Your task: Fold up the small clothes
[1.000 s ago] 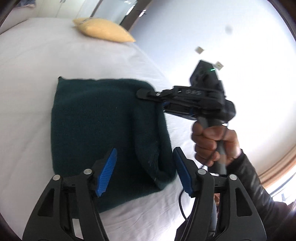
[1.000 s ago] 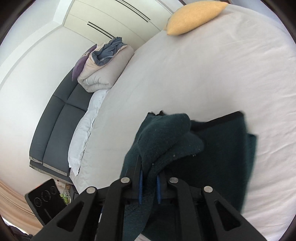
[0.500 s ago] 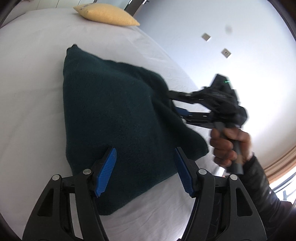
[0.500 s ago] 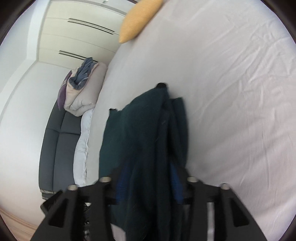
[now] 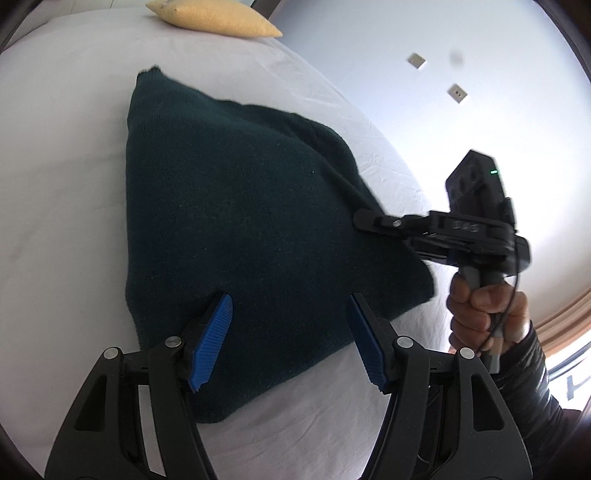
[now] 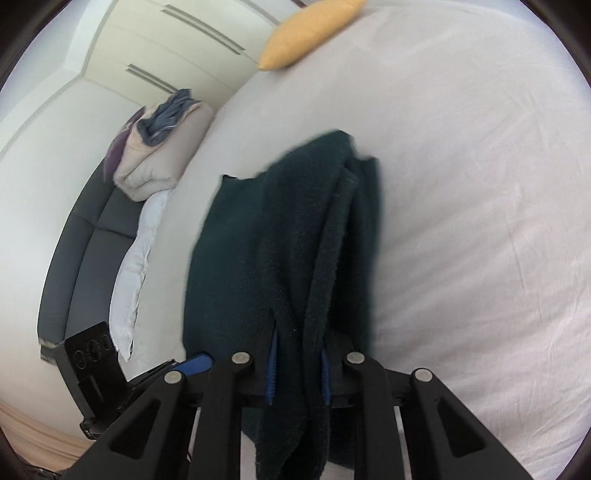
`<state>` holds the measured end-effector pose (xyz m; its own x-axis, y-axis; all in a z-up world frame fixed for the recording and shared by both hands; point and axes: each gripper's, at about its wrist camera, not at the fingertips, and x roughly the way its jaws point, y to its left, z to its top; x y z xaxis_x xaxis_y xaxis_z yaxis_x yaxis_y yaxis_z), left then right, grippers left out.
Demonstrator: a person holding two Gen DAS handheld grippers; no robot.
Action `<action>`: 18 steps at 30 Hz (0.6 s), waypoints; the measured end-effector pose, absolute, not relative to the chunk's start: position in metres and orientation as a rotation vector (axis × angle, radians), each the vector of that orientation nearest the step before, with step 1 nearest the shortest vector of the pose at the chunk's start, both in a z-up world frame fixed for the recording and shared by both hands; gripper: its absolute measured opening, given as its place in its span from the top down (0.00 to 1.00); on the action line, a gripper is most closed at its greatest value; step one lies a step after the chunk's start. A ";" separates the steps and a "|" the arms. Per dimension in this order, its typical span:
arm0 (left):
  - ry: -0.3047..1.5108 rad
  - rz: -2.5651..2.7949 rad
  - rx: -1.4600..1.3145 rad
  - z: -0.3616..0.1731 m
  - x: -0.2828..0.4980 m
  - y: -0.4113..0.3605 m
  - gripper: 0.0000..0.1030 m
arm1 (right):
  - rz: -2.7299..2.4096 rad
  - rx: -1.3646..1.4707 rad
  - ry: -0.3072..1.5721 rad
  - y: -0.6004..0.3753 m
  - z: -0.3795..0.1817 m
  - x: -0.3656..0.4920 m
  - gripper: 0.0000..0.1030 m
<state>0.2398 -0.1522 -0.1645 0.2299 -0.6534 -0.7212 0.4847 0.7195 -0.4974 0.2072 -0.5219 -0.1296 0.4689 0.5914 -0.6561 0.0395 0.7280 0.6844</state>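
While the right tongs point(image 6: 297, 373), just closing, pinch the dark green garment's point(image 5: 236, 229) edge beside the bed's point(image 5: 66, 147) yellow pillow point(image 5: 214, 18) to fold it, the left tongs point(image 5: 288, 339) gape empty above it.

- A dark green knit garment point(image 5: 236, 229), thick and fuzzy, lies folded on the white bed sheet point(image 5: 66, 155).
- In the left wrist view its far corner points toward 11 o'clock and its near corner toward 6.
- At 3 o'clock its edge is lifted into a bunched, doubled fold point(image 6: 321, 258).
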 end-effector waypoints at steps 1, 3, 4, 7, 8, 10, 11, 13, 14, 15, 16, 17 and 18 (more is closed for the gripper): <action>1.094 -0.789 -0.169 -0.167 0.242 -0.159 0.39 | 0.373 0.719 1.057 -0.526 -0.139 0.207 0.82; 1.096 -0.789 -0.143 -0.169 0.239 -0.158 0.39 | 0.409 0.768 1.053 -0.535 -0.150 0.206 0.83; 1.090 -0.790 -0.142 -0.169 0.238 -0.156 0.39 | 0.411 0.770 1.050 -0.537 -0.148 0.204 0.82; 1.082 -0.788 -0.192 -0.163 0.238 -0.152 0.38 | 0.389 0.668 1.048 -0.534 -0.136 0.202 0.81; 1.068 -0.784 -0.208 -0.155 0.236 -0.150 0.38 | 0.386 0.650 1.053 -0.532 -0.134 0.203 0.80; 1.010 -0.770 -0.212 -0.142 0.234 -0.141 0.38 | 0.384 0.660 1.063 -0.533 -0.137 0.204 0.80; 0.988 -0.764 -0.206 -0.133 0.233 -0.140 0.38 | 0.388 0.668 1.067 -0.535 -0.137 0.202 0.80; 0.960 -0.757 -0.204 -0.123 0.235 -0.133 0.38 | 0.377 0.681 1.068 -0.539 -0.134 0.201 0.78; 0.957 -0.756 -0.208 -0.121 0.238 -0.129 0.38 | 0.350 0.674 1.064 -0.544 -0.131 0.197 0.71; 0.950 -0.749 -0.205 -0.119 0.241 -0.126 0.38 | 0.324 0.667 1.059 -0.547 -0.127 0.195 0.68; 0.940 -0.736 -0.191 -0.117 0.244 -0.122 0.38 | 0.280 0.656 1.052 -0.549 -0.120 0.193 0.64; 0.930 -0.721 -0.168 -0.114 0.247 -0.121 0.38 | 0.207 0.628 1.039 -0.557 -0.111 0.189 0.63; 0.916 -0.703 -0.140 -0.108 0.254 -0.120 0.38 | 0.135 0.591 1.012 -0.564 -0.100 0.186 0.63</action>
